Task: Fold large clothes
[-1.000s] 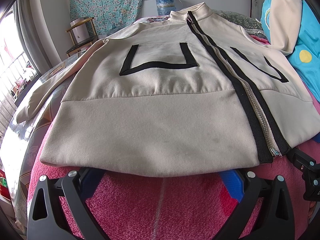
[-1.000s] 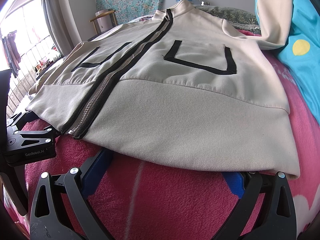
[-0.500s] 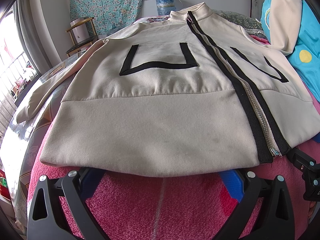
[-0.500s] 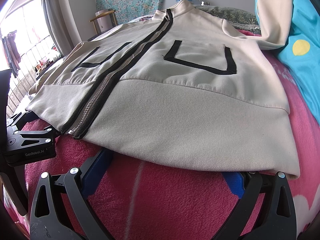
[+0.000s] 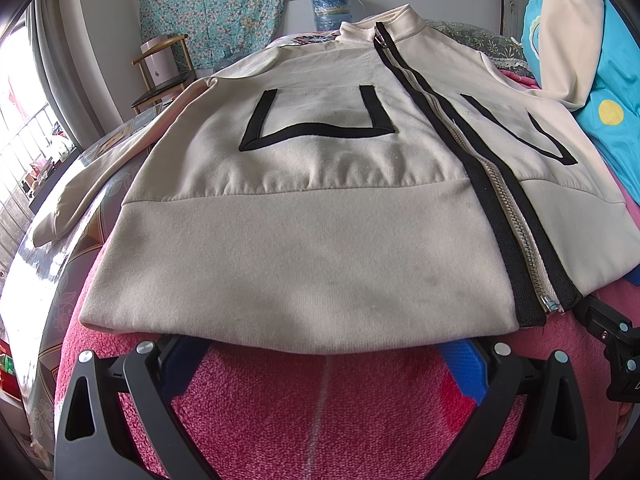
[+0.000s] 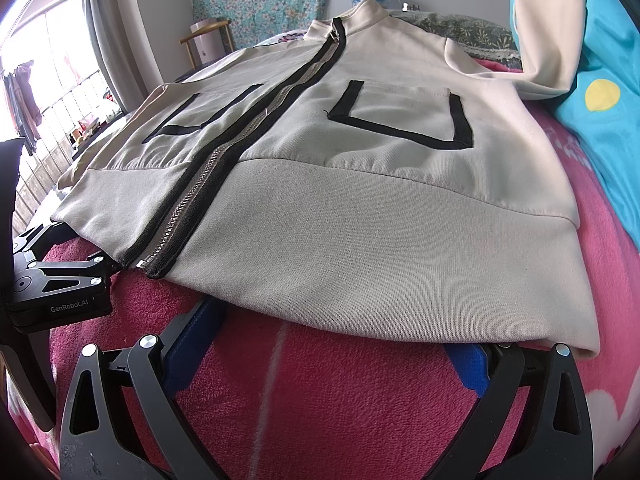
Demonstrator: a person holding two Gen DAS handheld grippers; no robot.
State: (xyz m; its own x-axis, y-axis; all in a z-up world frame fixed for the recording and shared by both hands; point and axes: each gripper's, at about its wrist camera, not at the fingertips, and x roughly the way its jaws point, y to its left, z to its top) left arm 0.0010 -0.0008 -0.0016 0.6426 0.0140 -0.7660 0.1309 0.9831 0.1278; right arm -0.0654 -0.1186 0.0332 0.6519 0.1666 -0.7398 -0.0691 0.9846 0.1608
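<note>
A cream zip-up jacket lies spread flat, front side up, on a pink fleece blanket. Its collar points away from you and its hem is nearest to you. A black-edged metal zipper runs closed down the middle, and a black U-shaped band outlines a pocket on each side.

Your left gripper sits at the hem, left of the zipper, with its blue-padded fingers spread wide on the blanket. Their tips reach under the hem edge and nothing is clamped between them.

Your right gripper sits at the hem, right of the zipper, equally wide, its tips also tucked under the hem.

In the right wrist view, the side of your left gripper's body reads "GenRobot.AI" in small pale letters.

The jacket's right sleeve rises against a turquoise cloth with a yellow dot. No label on the jacket is readable.
</note>
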